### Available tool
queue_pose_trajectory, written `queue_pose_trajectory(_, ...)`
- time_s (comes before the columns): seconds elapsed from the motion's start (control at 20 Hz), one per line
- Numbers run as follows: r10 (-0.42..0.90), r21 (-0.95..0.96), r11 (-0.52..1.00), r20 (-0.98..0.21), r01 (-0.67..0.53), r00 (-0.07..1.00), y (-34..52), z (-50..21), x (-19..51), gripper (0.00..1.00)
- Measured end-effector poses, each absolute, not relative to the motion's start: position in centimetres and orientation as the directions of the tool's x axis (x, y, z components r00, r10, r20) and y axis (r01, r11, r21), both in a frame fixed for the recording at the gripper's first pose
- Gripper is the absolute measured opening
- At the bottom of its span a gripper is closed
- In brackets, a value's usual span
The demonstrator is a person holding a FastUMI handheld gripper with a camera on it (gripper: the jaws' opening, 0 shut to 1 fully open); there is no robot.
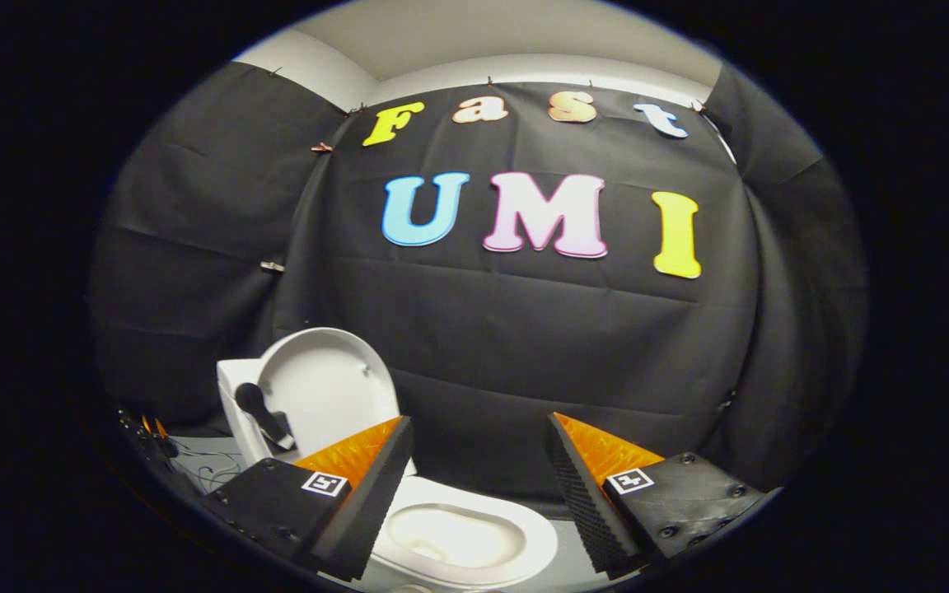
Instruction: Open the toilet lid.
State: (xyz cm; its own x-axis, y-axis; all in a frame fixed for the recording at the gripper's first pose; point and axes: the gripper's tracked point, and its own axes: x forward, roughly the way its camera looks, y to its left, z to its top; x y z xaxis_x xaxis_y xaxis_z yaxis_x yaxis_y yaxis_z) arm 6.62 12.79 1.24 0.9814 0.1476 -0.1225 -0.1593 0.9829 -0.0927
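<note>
Presently the toilet lid (322, 387) stands raised, near upright, leaning back against the white cistern (236, 395), its underside facing the gripper and its long axis running up and slightly leftward. It sits beyond the left finger, on the far left of the booth. The open bowl (458, 535) lies below, between the fingers. The gripper (474, 478) hangs above the bowl, level and pointed at the black cloth wall (524, 346), fingers wide apart and holding nothing.
</note>
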Motion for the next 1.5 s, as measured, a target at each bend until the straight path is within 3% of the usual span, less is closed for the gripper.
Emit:
queue_pose_trajectory(0.45, 0.013, -0.089, 0.996, -0.115, -0.024, 0.993, 3.5, -0.2, 3.6, 0.98)
queue_pose_trajectory(0.65, -0.006, 0.0, 1.0, -0.119, 0.006, 0.993, 2.5, 0.4, 3.9, 0.98)
queue_pose_trajectory(1.5, 0.039, -0.003, 0.999, -0.159, -0.04, 0.986, 4.7, -1.4, 2.9, 0.98)
